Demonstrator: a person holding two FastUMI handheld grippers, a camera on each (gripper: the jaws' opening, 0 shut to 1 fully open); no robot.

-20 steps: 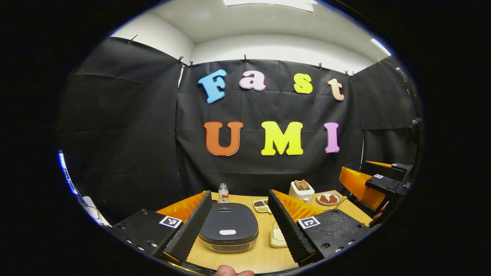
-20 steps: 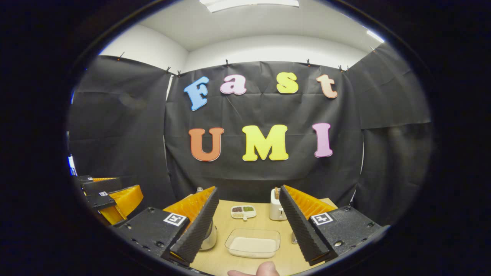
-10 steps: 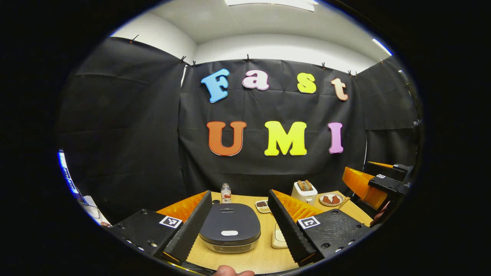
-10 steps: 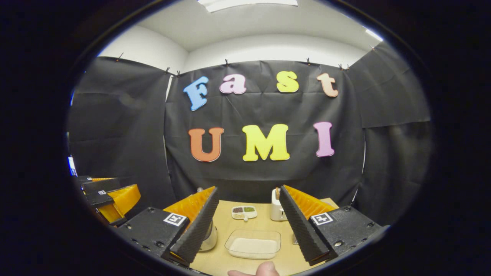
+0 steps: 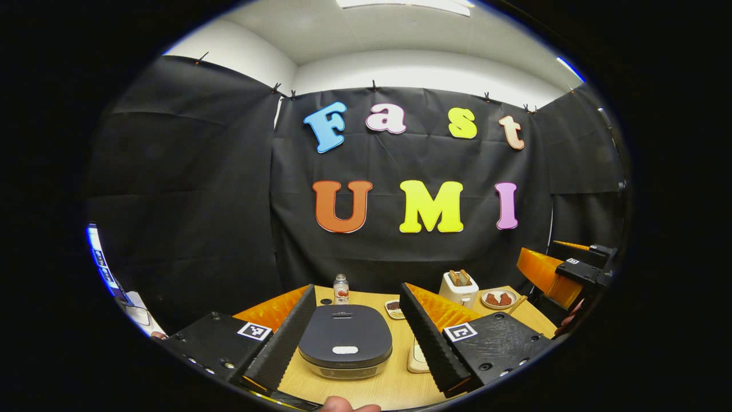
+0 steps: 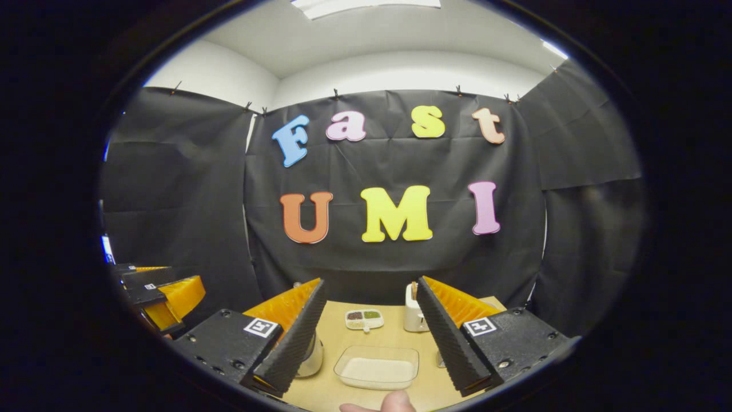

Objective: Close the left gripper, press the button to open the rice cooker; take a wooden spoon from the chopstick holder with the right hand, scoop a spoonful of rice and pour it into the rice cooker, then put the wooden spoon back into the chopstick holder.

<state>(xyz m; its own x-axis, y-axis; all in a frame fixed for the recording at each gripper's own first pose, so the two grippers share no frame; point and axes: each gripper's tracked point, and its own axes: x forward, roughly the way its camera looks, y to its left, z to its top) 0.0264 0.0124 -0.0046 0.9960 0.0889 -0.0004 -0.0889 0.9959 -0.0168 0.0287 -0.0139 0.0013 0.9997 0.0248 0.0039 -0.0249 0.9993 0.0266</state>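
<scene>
Honestly my worry was the left gripper (image 5: 355, 332), which hung wide apart above the shut rice cooker (image 5: 345, 341), so pushing down like that could straddle its button (image 5: 345, 349), while my right gripper (image 6: 369, 335) sat just as wide over the rice tray (image 6: 377, 367).

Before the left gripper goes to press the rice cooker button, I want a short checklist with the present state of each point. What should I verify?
1. Lid of the dark grey rice cooker shut: ok.
2. Left gripper closed for pressing: not ok, its fingers stand wide apart.
3. Cooker lies ahead between the left fingers: ok.
4. White oval button on the lid uncovered: ok.
5. Right gripper open and holding nothing: ok.
6. Clear shallow tray of white rice ahead of it: ok.
</scene>
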